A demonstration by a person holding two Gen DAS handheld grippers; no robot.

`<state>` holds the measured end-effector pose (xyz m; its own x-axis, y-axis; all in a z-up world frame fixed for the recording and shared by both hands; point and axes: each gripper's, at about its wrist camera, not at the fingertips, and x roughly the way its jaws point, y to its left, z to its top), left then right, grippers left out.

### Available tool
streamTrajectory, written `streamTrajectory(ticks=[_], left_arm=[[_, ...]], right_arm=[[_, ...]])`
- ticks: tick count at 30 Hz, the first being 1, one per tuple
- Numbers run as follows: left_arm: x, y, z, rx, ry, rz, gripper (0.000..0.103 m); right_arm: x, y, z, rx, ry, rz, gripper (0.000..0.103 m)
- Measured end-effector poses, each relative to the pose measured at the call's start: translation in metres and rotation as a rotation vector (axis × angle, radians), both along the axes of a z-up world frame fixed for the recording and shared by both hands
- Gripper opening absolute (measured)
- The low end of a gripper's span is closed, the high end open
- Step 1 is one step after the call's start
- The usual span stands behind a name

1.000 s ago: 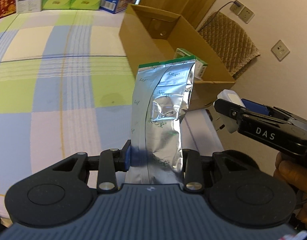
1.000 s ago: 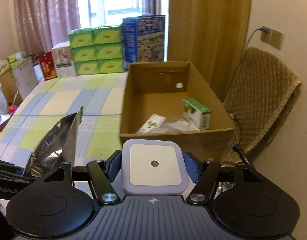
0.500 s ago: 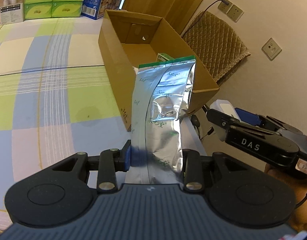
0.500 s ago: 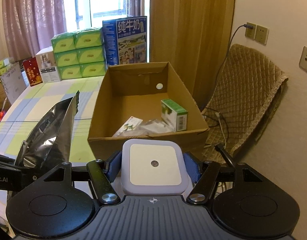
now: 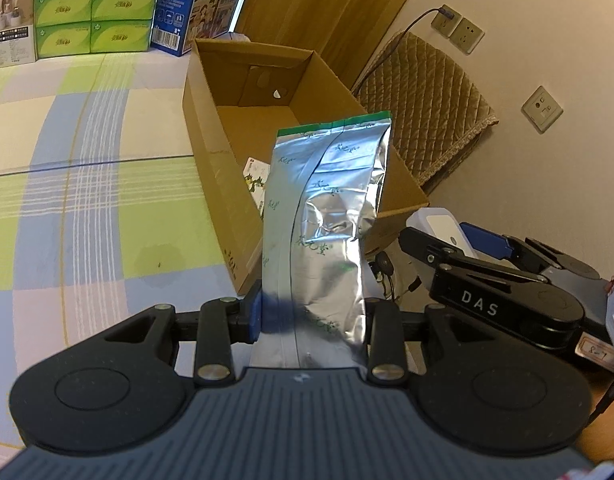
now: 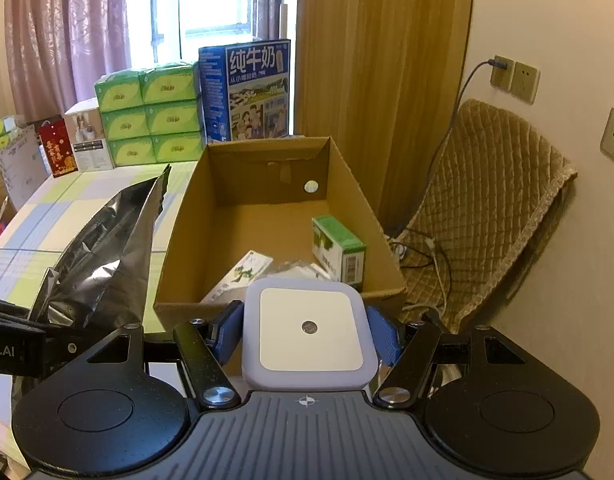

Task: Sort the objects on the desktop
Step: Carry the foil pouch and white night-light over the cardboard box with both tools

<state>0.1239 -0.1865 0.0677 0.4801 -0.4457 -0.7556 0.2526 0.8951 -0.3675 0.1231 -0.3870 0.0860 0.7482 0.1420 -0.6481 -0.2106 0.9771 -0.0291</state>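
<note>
Up close, the left gripper (image 5: 313,320) pinches a tall silver foil pouch (image 5: 327,220) by its lower end, with a blue pad pressed against one side and a black finger against the other. The pouch stands upright, its green-trimmed top edge uppermost and its crinkled surface printed with small green characters. From this camera it overlaps the near part of an open cardboard box (image 5: 211,128).

The box sits at the edge of a table covered by a checked cloth (image 5: 67,200) in pale green, blue and cream. At the far end of the table stand stacked green tissue boxes (image 5: 95,4) and, beside them, a tall blue carton (image 5: 199,4).

To the right, the right gripper (image 6: 305,336) clamps a square white night light (image 6: 309,334) with a pale lilac rim and a small round sensor at its centre, blue pads pressing both sides. It is held just in front of the box's near wall (image 6: 179,308), apart from the cardboard.

Inside the box lie a small green and white carton (image 6: 339,248) standing near the right wall, a flat white packet with green print (image 6: 239,276) leaning near the front, and something clear and crumpled between them that is hard to make out.

Beyond the box, a quilted tan chair cover (image 6: 495,208) rests against a cream wall with sockets (image 6: 515,78), one holding a plugged cable.
</note>
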Motion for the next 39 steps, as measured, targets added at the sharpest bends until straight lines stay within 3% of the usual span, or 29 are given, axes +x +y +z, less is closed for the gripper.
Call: streamTrajectory(ticks=[39], left_arm=[[0.072,-0.019,0.017,-0.041,-0.007,0.054,0.03]], right_arm=[[0.072,0.0,0.018,-0.04,-0.057,0.051,0.064]])
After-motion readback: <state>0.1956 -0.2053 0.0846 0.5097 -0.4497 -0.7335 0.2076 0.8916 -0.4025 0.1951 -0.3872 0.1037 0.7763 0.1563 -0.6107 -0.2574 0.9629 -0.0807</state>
